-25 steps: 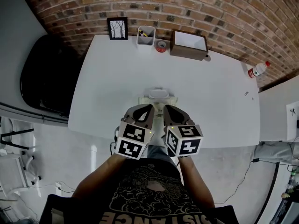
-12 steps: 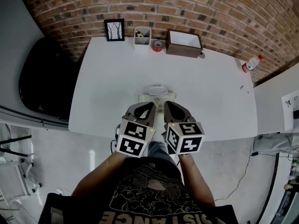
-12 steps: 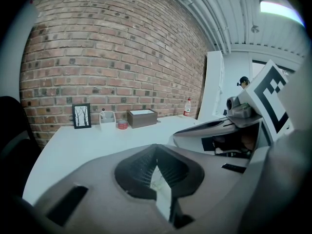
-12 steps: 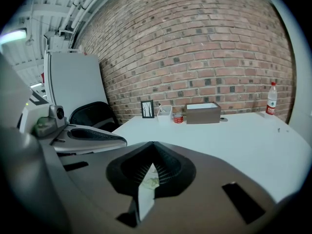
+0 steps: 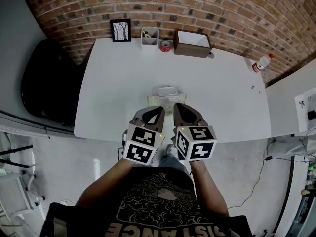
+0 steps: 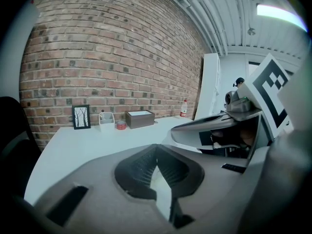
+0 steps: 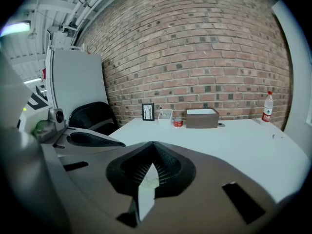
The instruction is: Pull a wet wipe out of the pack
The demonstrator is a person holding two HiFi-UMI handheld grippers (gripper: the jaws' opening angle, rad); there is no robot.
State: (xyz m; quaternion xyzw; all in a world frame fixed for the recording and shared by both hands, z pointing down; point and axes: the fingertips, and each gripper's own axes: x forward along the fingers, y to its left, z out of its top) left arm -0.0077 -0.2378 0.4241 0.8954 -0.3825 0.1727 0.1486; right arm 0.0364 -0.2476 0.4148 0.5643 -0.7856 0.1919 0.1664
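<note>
The wet wipe pack [image 5: 167, 93], pale with a white lid, lies on the white table [image 5: 113, 93] near its front edge, just beyond both grippers. In the head view its near part is hidden behind the jaws. My left gripper [image 5: 159, 110] and right gripper [image 5: 177, 105] hover side by side above the front edge, both shut with nothing held. In the left gripper view the left gripper [image 6: 157, 147] shows its jaws meeting, with only a thin slit below. The right gripper [image 7: 152, 145] looks the same in its own view, with a pale sliver showing through the slit.
Along the brick wall stand a framed picture [image 5: 121, 30], a white pen holder [image 5: 150, 35], a red tape roll [image 5: 165, 46] and a brown box [image 5: 192, 43]. A bottle [image 5: 259, 63] is at the far right corner. A black chair [image 5: 47, 80] is left of the table.
The head view has shifted a little. The grippers stay side by side and shut, with the right one slightly nearer the pack than before.
</note>
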